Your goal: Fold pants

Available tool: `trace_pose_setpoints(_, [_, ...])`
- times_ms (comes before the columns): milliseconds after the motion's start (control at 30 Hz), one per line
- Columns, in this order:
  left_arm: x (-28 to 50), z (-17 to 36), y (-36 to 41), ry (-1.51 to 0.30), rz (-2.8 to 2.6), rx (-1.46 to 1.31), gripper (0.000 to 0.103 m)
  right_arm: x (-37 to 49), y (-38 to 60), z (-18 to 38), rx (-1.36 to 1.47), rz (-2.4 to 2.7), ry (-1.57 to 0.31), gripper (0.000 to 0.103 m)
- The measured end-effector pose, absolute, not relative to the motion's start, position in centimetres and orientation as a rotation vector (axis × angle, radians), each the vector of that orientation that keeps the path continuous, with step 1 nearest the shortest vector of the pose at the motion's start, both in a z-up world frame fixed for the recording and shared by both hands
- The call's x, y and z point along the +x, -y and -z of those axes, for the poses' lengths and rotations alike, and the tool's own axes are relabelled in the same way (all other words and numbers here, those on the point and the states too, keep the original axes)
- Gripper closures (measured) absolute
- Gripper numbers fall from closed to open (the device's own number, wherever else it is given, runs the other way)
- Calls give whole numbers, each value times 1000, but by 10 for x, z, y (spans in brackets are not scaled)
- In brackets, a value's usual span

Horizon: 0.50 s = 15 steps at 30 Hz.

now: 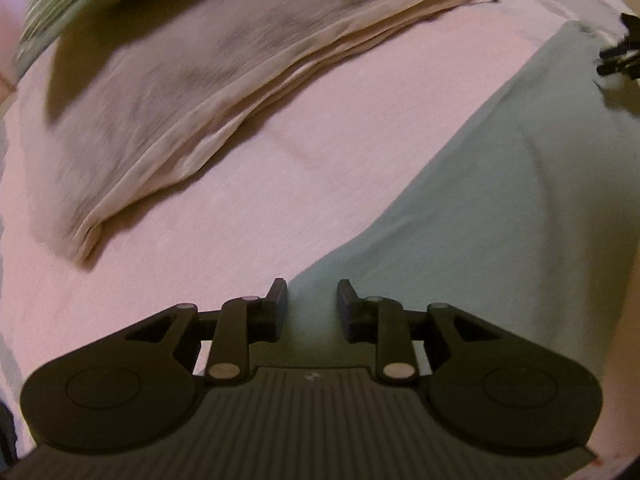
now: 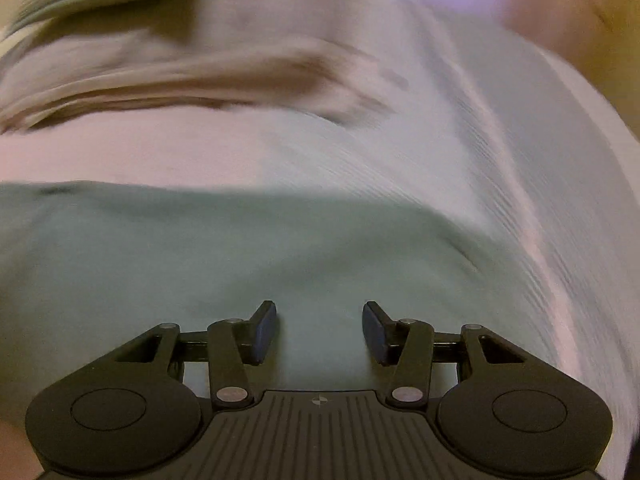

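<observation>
The green pants [image 1: 500, 200] are lying flat on the pink sheet [image 1: 300, 152]. The left gripper [image 1: 312, 304] is hanging over the edge of the pants with its jaws apart, holding nothing. The right gripper [image 2: 319, 332] is hanging over the pants [image 2: 200, 248] too, jaws wide apart and empty. A folded tan cloth [image 1: 180, 100] is lying near the pants, not touching them. The right view is blurry.

Both wrist views look down and forward, close over the bed. Left wrist view faces the folded beige stack [image 1: 160, 120] far left, green pants [image 1: 480, 220] right. Right wrist view, blurred, sits low over the green pants [image 2: 200, 248]; both share pants, stack and pink sheet [image 1: 300, 140].
</observation>
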State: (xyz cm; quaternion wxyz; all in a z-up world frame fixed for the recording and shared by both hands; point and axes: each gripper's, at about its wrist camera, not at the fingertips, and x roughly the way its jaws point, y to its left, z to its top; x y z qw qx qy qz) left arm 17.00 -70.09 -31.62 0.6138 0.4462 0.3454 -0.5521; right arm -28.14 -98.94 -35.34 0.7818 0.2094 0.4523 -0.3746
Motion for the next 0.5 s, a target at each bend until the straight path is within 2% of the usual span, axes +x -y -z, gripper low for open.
trace_pose_setpoints(233, [84, 322, 734, -797, 1395, 1001, 79, -383, 994, 325, 652, 1020, -794, 58])
trace_pose_setpoints(333, [49, 324, 729, -809, 1425, 988, 79, -393, 973, 323, 758, 943, -714, 58])
trace_pose_setpoints(500, [25, 330, 695, -829, 1381, 1040, 79, -367, 947, 337, 727, 759, -772, 58])
